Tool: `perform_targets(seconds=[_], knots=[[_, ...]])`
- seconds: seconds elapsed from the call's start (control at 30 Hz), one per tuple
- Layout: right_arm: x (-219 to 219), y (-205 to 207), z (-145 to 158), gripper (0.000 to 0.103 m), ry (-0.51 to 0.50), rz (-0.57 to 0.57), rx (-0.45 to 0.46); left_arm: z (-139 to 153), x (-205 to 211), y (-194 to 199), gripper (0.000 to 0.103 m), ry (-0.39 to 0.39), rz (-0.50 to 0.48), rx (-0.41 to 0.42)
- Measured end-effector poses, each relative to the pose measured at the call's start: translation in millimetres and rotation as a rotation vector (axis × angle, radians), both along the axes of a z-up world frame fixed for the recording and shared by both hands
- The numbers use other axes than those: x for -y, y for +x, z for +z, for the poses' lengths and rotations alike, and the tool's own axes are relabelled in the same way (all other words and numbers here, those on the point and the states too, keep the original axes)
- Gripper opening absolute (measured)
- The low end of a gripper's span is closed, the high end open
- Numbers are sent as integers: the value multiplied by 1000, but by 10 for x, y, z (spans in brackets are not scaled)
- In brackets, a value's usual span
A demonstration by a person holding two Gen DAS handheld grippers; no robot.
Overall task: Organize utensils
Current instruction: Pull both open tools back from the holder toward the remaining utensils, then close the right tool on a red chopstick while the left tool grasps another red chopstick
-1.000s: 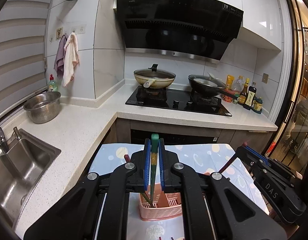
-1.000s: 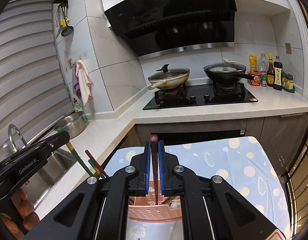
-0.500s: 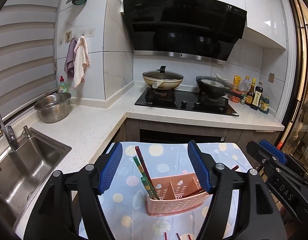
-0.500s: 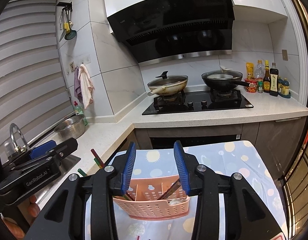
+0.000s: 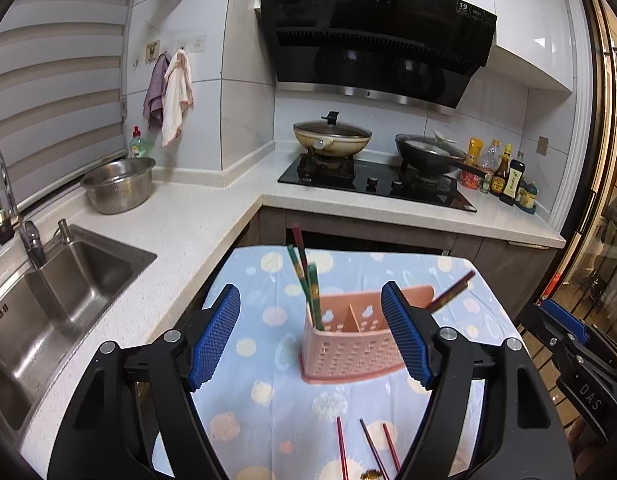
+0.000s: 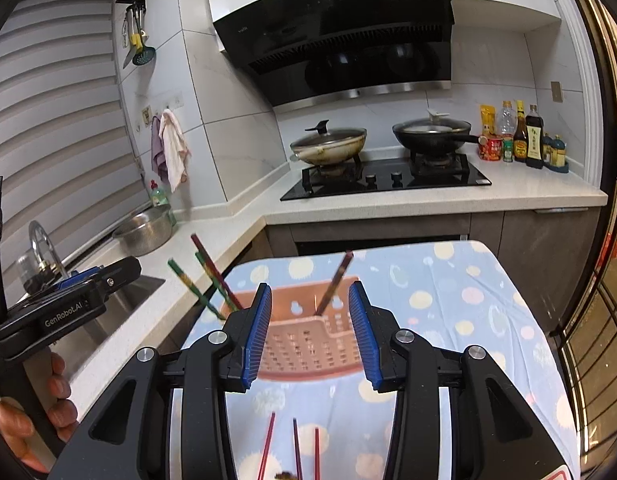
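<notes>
Blue-padded left gripper [image 5: 310, 336] is opening wide, empty; right gripper [image 6: 310, 330] stands half-spread, empty.

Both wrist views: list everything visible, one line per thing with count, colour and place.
utensil holder: one, pink, on the table.
chopsticks in holder: three green and red at the left end, one dark red at the right.
loose chopsticks: three, red, on the cloth nearer the cameras.
tablecloth: one, blue, spotted.
pans: two, cream and black, on the hob.
steel bowl: one, beside the sink.
bottles: several, right of the hob.
left gripper: jaws opening, nothing held.
right gripper: open, empty.
hand: one, on the left gripper's handle.
</notes>
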State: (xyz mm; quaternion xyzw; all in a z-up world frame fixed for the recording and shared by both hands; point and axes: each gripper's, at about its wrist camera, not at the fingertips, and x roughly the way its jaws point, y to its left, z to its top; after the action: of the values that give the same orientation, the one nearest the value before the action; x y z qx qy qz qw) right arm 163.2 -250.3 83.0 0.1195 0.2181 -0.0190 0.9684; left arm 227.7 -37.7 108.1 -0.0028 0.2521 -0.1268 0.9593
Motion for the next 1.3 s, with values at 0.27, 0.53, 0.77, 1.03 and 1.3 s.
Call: perform_targets(seconds=[0.27,0.53,0.77,1.03,1.3], knots=[[-61,-451,-306,40,24,5,-56,-329,-142,-368,71,4,0,-62],[-81,-859,-807,40,60,-11,-177,-849,-181,-767,71,33,-18,-165],[-183,-1203,-1259,40,49,3,-292,-1335,-136,-1049,71,84,-34,-268],[-334,-1467,-1648,40,25,30,-379,-1708,-72,-1317,71,148,-41,-323],[-478,-1554,-1962,40,9,77,-450,-1996,-101,-1474,71,162,-41,-385]])
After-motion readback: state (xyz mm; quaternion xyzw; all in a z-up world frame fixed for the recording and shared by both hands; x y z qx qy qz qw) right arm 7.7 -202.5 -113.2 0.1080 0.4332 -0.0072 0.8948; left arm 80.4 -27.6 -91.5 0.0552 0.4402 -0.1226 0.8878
